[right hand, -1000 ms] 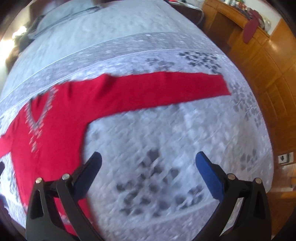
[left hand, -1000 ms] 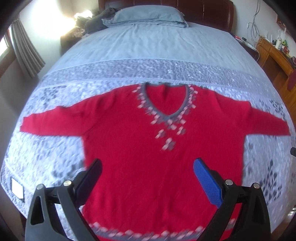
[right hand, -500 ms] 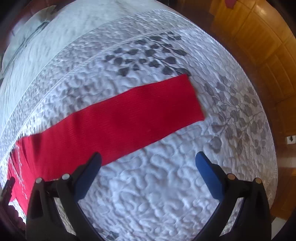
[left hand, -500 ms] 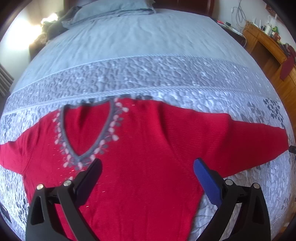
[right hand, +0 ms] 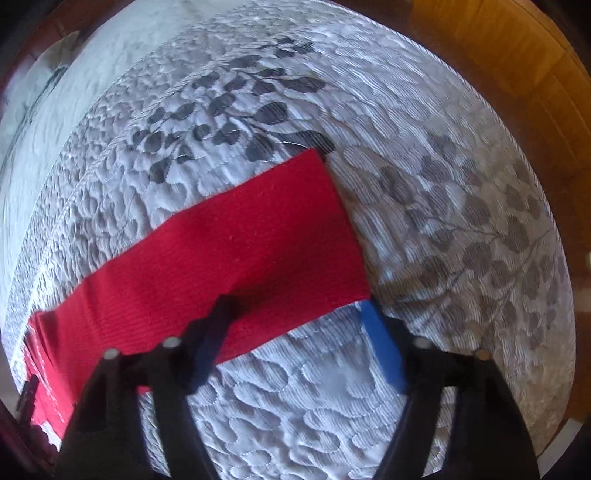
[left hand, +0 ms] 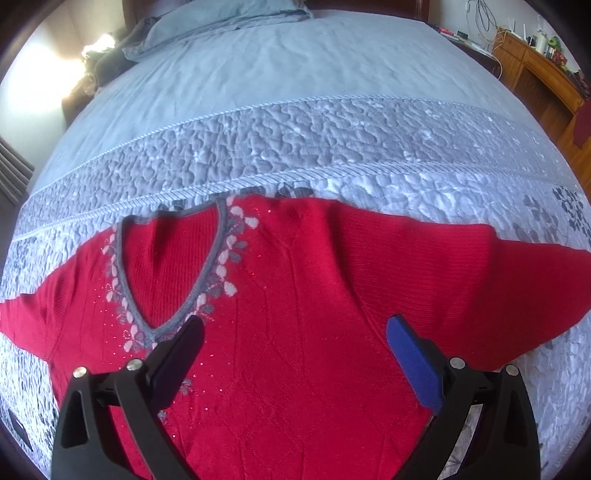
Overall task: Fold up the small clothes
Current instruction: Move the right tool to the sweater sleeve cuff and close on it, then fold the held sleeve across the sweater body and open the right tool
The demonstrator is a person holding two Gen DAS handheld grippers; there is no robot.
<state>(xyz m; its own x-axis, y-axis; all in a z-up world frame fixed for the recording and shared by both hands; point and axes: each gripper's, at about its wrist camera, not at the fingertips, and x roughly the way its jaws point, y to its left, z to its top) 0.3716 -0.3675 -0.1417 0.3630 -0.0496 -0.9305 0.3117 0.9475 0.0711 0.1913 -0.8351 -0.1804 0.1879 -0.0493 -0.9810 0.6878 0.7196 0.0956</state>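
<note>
A red sweater [left hand: 295, 295] lies flat on the bed [left hand: 295, 122], front side up, over the quilted grey bedspread with a leaf pattern. Its grey V-neck [left hand: 173, 280], edged with pale and grey leaf shapes, is at the left in the left wrist view, and one sleeve [left hand: 517, 291] stretches out to the right.

The left gripper [left hand: 293, 332] is above the chest of the sweater. Its fingers are spread wide, one dark and one with a blue pad [left hand: 413, 362], and nothing is between them; from this view one cannot tell if the tips touch the fabric.

The right gripper [right hand: 295, 306] points down at the end of that sleeve [right hand: 229, 258]. Its fingers are closing. The lower corner of the cuff lies between them: the dark finger [right hand: 210, 332] is over the red fabric, and the blue finger [right hand: 380, 343] is just at the corner of the cuff, on the bedspread. The pads do not press the sleeve together yet.

A pillow [left hand: 221, 26] lies at the head of the bed, and a wooden cabinet [left hand: 543, 70] stands at the far right.
</note>
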